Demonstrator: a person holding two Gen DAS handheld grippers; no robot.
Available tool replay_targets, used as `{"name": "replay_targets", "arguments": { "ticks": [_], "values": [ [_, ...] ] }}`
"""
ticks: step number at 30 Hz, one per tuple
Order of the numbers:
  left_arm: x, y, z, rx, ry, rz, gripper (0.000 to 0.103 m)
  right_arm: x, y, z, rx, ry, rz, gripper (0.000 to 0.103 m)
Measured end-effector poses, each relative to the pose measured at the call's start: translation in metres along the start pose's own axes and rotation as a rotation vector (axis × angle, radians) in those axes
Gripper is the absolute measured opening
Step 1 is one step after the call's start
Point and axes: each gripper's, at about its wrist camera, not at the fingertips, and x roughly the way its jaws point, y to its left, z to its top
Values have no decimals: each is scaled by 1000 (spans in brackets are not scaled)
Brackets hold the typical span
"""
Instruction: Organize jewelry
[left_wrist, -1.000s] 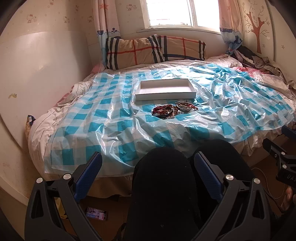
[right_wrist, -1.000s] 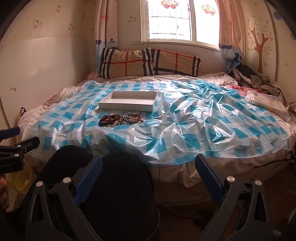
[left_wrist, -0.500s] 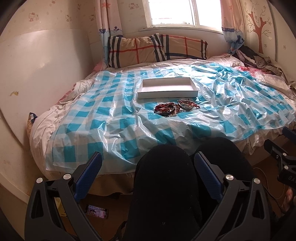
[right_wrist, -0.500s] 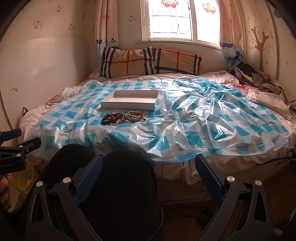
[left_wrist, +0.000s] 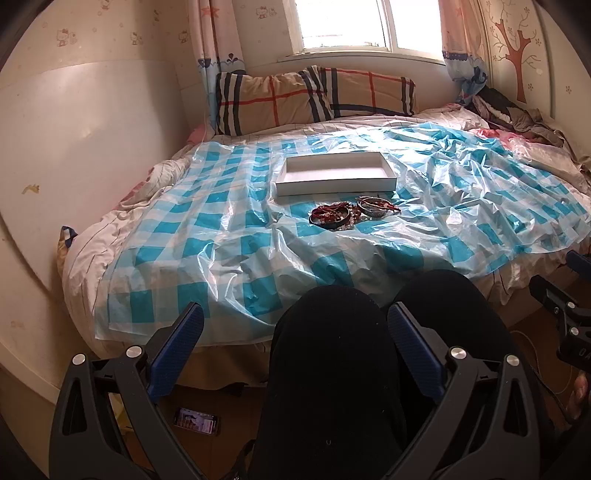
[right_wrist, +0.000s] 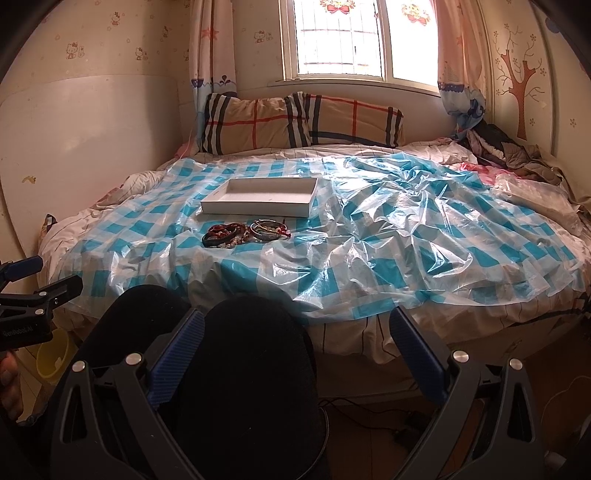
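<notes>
Two grippers hang low over the person's knees (left_wrist: 332, 350), both well short of the bed (left_wrist: 92, 251). The left gripper (left_wrist: 295, 332) has its blue-padded fingers (left_wrist: 177, 343) spread wide with nothing between them; the right gripper (right_wrist: 295, 332) is likewise spread wide and empty.

Far ahead of both sets of fingers, the jewelry (left_wrist: 352, 213) lies in a loose heap on the blue-checked plastic sheet (left_wrist: 221, 251): dark red beaded strands toward the left, metallic bangles (left_wrist: 373, 206) toward the right, the two clusters touching. Just beyond the heap sits a shallow white box (left_wrist: 334, 186), seemingly empty; it looks like the intended destination.

The step in hand appears to be the approach. Bringing one gripper forward and down onto a single outer piece, probably a bangle at the heap's right edge, would avoid dragging tangled strands. The sheet is crinkled and slick, so closing on a raised rim rather than scraping along the plastic should keep the fingers from bunching it.
</notes>
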Motion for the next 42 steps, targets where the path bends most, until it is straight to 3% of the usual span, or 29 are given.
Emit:
{"name": "replay_targets", "arguments": {
  "ticks": [42],
  "values": [
    [4, -5, -15, 10, 20, -24, 96, 1, 1, -1, 3, 5, 1, 96]
  ]
}}
